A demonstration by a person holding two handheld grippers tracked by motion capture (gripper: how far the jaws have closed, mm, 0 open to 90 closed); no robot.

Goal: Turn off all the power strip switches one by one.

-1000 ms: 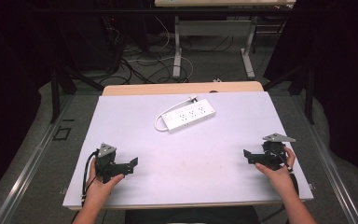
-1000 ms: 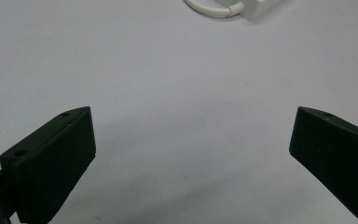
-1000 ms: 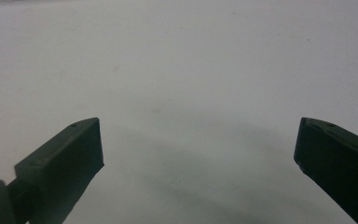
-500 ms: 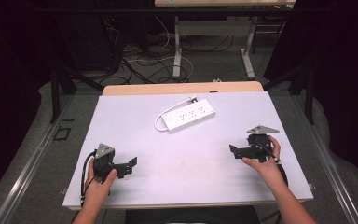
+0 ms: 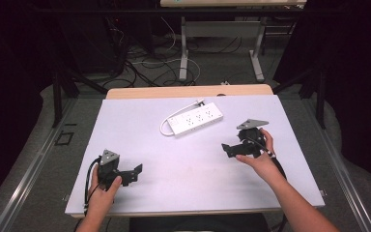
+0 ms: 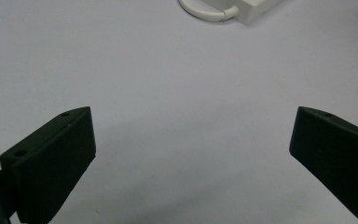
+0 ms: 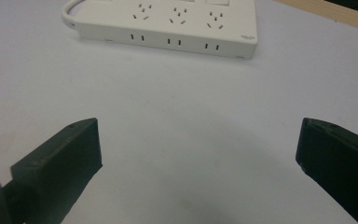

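A white power strip (image 5: 195,118) with a looped white cord lies flat on the white table top (image 5: 145,140), toward the back middle. My right gripper (image 5: 228,150) hovers a short way to the strip's front right, jaws wide open with nothing between them; in the right gripper view the power strip (image 7: 168,23) lies just ahead. My left gripper (image 5: 136,173) is held near the front left, open and empty. In the left gripper view one end of the power strip (image 6: 256,9) and its cord (image 6: 205,11) show far ahead.
The table top has a wooden strip (image 5: 188,91) along its far edge. Behind it are table legs (image 5: 183,48) and loose cables (image 5: 149,63) on the floor. A person's forearms come in from the front edge.
My right gripper has moved left and forward, away from the right edge and closer to the power strip. The left gripper has barely shifted.
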